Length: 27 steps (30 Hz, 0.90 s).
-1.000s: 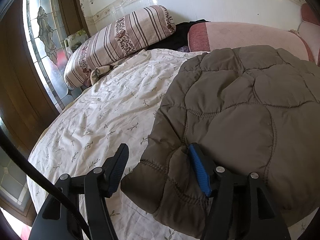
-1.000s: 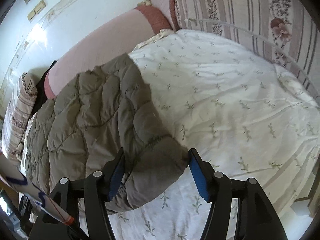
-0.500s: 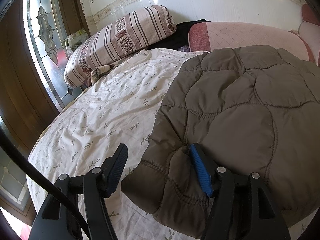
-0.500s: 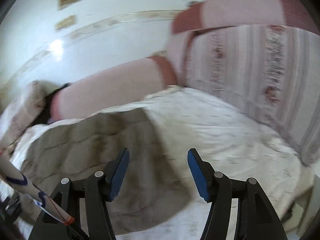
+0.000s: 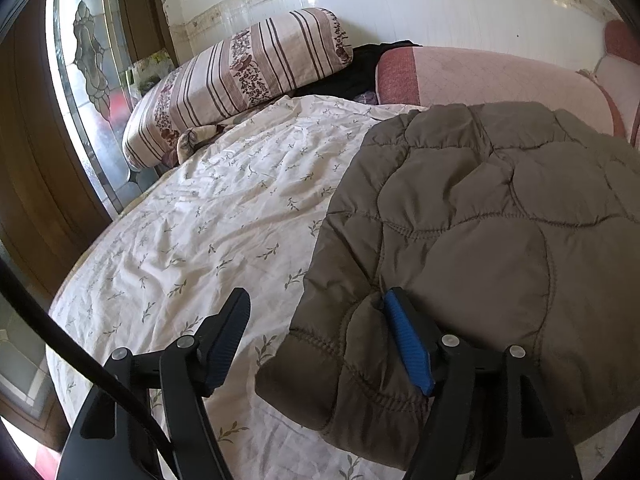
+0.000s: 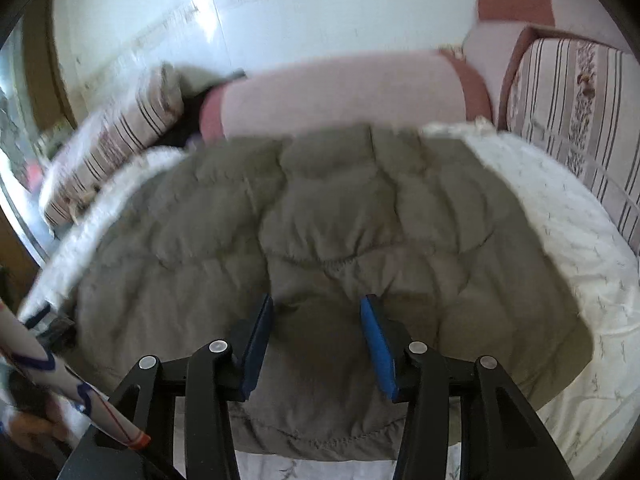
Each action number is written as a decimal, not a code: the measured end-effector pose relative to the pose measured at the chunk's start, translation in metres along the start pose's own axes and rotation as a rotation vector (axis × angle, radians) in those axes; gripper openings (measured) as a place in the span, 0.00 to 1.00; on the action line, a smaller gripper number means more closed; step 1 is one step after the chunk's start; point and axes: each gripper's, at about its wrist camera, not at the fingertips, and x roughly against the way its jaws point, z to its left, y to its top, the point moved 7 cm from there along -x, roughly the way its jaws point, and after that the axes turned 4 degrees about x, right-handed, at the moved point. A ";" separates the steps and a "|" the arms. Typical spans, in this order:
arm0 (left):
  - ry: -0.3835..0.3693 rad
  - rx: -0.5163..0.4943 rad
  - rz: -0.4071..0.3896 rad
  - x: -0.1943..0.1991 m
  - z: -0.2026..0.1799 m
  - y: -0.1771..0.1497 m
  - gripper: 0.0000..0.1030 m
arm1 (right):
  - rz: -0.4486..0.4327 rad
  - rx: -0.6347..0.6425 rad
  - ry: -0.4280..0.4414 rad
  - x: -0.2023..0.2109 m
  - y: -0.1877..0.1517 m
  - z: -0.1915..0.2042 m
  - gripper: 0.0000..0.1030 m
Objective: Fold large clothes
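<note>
Swung left since a second ago: right gripper (image 6: 316, 340), then at the jacket's right corner, now centred over the near hem; left gripper (image 5: 316, 344) unmoved. In the left wrist view, striped bolster (image 5: 236, 88) upper left, floral bedsheet (image 5: 208, 216) across the middle, quilted brown jacket (image 5: 480, 232) spread flat on the bed at right. Left gripper wide open, holding nothing, right finger resting on the jacket's lower-left corner, left finger over bare sheet; likely parked to pin that corner. In the blurred right wrist view, jacket (image 6: 320, 224) filling mid-frame, right gripper open above the hem, gripping nothing, apparently placed to take the hem for a fold.
</note>
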 end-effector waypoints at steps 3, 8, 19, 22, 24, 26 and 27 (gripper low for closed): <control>-0.030 0.043 0.015 0.004 0.008 0.005 0.69 | 0.030 0.048 -0.048 -0.012 -0.007 0.002 0.49; -0.026 0.118 -0.039 0.022 0.022 0.020 0.69 | 0.040 0.074 -0.065 -0.016 -0.011 0.000 0.49; -0.227 0.023 -0.188 0.075 -0.053 0.041 0.69 | 0.048 0.105 -0.070 -0.017 -0.011 0.002 0.50; -0.317 -0.017 -0.104 0.065 -0.089 0.034 0.69 | 0.050 0.108 -0.065 -0.017 -0.011 0.002 0.50; -0.340 -0.026 -0.040 0.054 -0.106 0.029 0.69 | 0.052 0.108 -0.062 -0.017 -0.011 0.002 0.50; -0.317 -0.032 0.034 0.037 -0.117 0.022 0.69 | 0.055 0.111 -0.060 -0.018 -0.011 0.001 0.50; -0.320 -0.021 0.072 0.027 -0.120 0.019 0.70 | 0.056 0.113 -0.059 -0.018 -0.010 0.002 0.50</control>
